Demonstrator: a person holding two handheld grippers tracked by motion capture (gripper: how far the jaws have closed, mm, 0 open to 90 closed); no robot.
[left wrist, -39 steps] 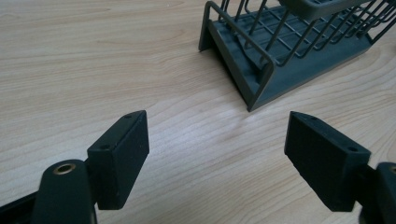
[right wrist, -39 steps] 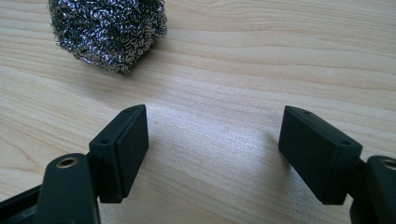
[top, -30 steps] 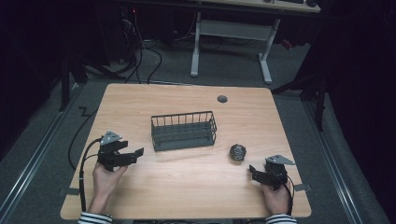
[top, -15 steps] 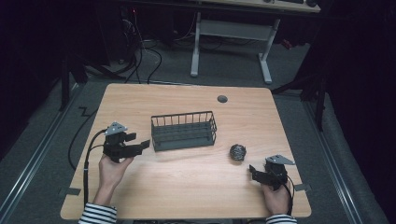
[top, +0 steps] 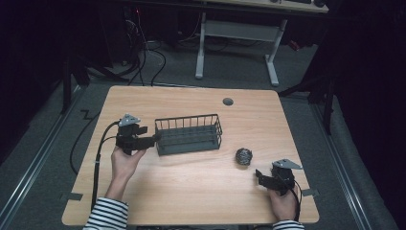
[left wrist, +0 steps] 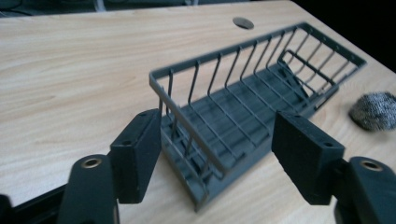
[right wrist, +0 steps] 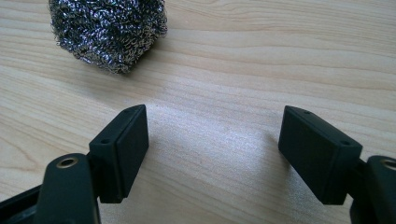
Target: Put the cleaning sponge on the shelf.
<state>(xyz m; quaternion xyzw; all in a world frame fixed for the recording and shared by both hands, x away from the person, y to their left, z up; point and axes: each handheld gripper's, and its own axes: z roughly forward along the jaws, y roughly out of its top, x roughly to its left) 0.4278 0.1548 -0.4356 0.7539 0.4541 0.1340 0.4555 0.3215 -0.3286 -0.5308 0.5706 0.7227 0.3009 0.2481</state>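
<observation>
A dark wire basket [top: 189, 134] stands mid-table. My left gripper [top: 152, 139] is at its left end. In the left gripper view the basket's near end wall [left wrist: 187, 126] lies between the jaws of the left gripper [left wrist: 217, 154]. The jaws have just been closing, but gaps still show at the pads, so it is open. A steel wool ball [top: 243, 156] lies to the right of the basket, and the same ball [right wrist: 108, 30] shows ahead and left of my right gripper [right wrist: 215, 149]. That right gripper [top: 258, 176] rests open near the front right, with nothing between its pads.
A round cable hole [top: 228, 101] sits near the table's far edge. Cables trail off the table's left side to the floor [top: 86, 143]. A white desk frame [top: 234, 33] stands beyond the table. Bare wood lies between the basket and the front edge.
My left gripper has moved right and away from the person, up to the basket's left end, and its jaws now stand narrower. The right gripper and steel wool ball have not moved.
</observation>
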